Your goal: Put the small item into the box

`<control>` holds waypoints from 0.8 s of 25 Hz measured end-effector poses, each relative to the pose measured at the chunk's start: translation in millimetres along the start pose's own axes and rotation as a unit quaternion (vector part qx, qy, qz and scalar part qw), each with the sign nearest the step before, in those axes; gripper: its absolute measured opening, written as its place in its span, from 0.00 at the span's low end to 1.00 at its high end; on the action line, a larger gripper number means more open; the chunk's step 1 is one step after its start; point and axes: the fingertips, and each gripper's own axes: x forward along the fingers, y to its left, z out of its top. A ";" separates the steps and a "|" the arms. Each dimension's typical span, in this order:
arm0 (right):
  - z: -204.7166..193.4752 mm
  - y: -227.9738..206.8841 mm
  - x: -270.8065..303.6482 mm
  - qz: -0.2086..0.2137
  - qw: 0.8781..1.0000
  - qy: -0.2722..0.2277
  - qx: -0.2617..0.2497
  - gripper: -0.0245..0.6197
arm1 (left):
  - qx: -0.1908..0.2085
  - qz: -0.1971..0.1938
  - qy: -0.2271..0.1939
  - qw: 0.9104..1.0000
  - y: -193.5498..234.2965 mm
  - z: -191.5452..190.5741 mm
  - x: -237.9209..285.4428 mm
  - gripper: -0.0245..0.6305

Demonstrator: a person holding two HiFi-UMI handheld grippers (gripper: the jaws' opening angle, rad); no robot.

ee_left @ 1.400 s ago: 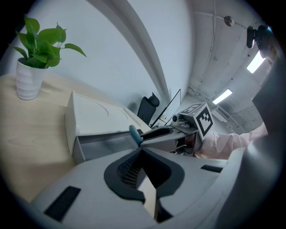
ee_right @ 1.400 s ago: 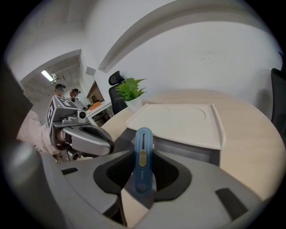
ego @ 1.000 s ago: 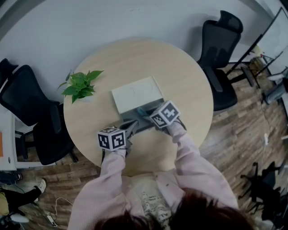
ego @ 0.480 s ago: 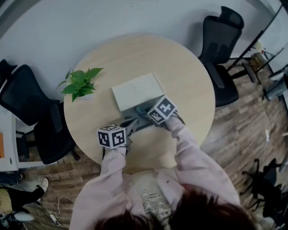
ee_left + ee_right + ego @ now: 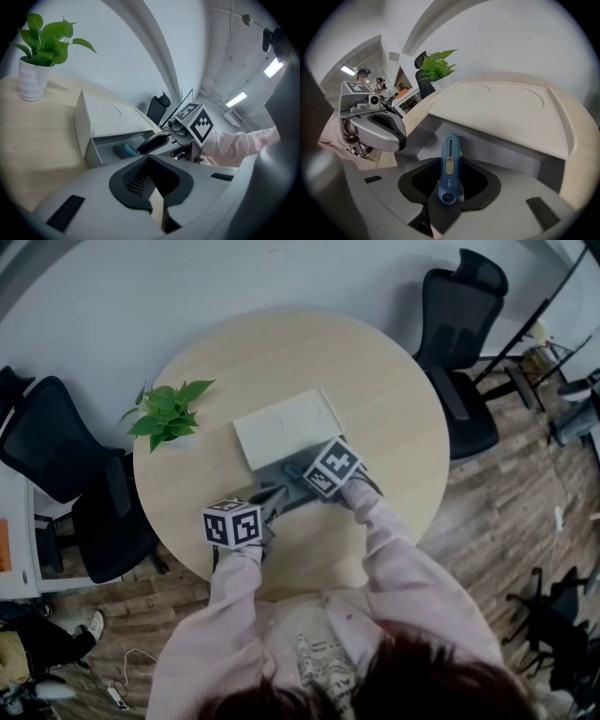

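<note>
A white box [image 5: 281,427] lies on the round wooden table [image 5: 375,381] with its grey drawer [image 5: 274,486] pulled out toward me. My right gripper [image 5: 294,471] is shut on a small blue slider-type item [image 5: 449,168] and points steeply down over the open drawer [image 5: 497,150]. In the left gripper view the blue item [image 5: 127,149] shows just inside the drawer [image 5: 101,152]. My left gripper [image 5: 273,495] rests at the drawer's front left corner. Its jaws look shut [image 5: 151,161] with nothing visible between them.
A potted green plant [image 5: 169,416] in a white pot stands left of the box. Black office chairs [image 5: 459,343] stand at the table's right and another chair [image 5: 56,446] at its left. The table's near edge runs just below my hands.
My right gripper with the blue item has shifted a little up and left in the picture, lower over the drawer. The left gripper and box have stayed put.
</note>
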 end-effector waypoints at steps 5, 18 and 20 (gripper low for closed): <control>-1.8 -0.1 5.3 -0.001 1.000 0.008 0.001 0.23 | 0.000 0.000 0.003 1.000 0.7 -2.2 -0.3 0.05; -5.1 -7.0 11.1 -0.023 0.999 0.029 0.002 0.23 | -0.003 -0.001 0.008 1.000 1.0 -4.8 0.8 0.05; -5.8 -7.8 11.7 -0.025 0.999 0.033 0.001 0.23 | -0.004 -0.001 0.008 1.000 0.8 -4.6 0.9 0.05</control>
